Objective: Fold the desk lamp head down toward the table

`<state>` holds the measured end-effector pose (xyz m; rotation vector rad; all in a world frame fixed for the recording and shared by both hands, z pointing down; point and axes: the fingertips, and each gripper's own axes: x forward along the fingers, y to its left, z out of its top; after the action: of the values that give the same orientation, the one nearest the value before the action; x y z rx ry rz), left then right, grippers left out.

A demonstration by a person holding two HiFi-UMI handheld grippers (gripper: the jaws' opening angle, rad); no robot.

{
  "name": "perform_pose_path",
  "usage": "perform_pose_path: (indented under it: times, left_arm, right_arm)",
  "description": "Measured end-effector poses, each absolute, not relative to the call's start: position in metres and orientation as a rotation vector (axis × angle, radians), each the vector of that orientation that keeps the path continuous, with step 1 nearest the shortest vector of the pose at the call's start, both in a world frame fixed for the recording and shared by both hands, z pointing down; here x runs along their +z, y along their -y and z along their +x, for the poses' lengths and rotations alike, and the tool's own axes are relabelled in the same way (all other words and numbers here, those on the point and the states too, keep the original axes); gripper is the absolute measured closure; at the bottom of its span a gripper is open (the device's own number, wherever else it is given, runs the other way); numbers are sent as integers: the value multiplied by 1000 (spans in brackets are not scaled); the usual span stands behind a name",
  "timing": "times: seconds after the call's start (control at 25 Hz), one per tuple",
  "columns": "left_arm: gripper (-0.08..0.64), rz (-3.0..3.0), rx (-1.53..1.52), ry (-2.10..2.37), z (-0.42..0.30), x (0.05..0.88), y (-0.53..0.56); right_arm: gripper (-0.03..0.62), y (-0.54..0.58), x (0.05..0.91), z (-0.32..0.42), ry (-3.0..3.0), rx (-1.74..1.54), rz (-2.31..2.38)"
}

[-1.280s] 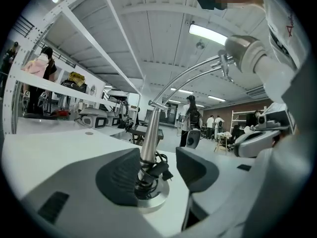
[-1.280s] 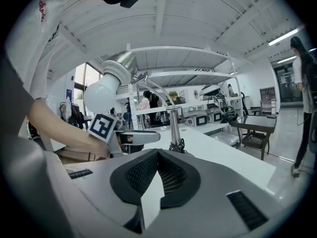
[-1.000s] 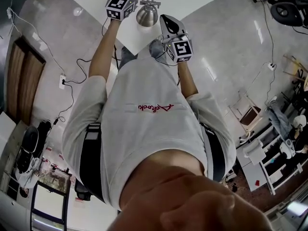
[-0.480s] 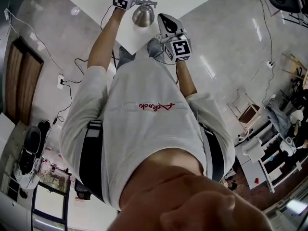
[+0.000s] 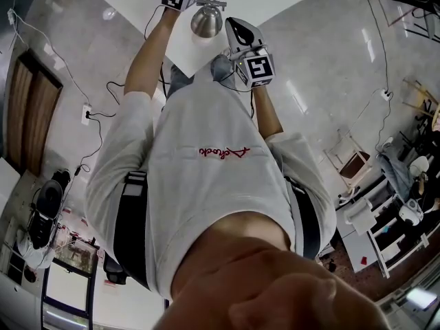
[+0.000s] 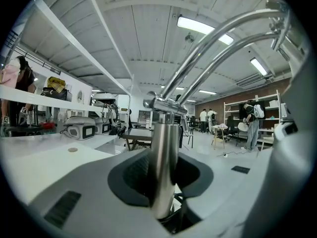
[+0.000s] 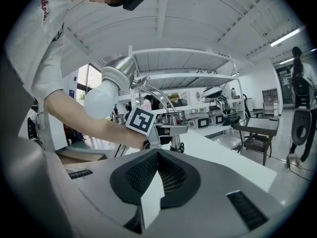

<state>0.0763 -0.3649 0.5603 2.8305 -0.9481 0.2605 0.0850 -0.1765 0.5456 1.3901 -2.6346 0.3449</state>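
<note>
We saw polished, mirror-bright metal on the lamp's post [image 6: 164, 172] and curved tubes [image 6: 223, 43]. The shade [image 5: 207, 20] looked like shiny steel, the bulb [image 7: 100, 102] matt white. The right gripper [image 7: 158, 155] was matt grey plastic with dark ribbed pads [image 7: 141, 172]. The floor [image 5: 330, 67] was glossy, the shirt [image 5: 206, 198] soft grey cloth.
</note>
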Motion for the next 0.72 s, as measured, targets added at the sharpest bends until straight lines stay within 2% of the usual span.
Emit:
perform_pose_path:
  times: [0.32,0.56,0.64,0.72]
  left_arm:
    - [426,2829,269,954,76,560,365]
    - [425,2825,275,943,78,560,365]
    - [425,2826,271,942,77,560,365]
    - [425,2829,268,939,77,561,364]
  right_arm:
    - [563,224,518,81,2696,171,1319]
    - [555,238,481,69,2743,-83,1195]
    - [482,236,472,62,2711,-220,1142]
    - [442,234,463,56,2660,-412,1099]
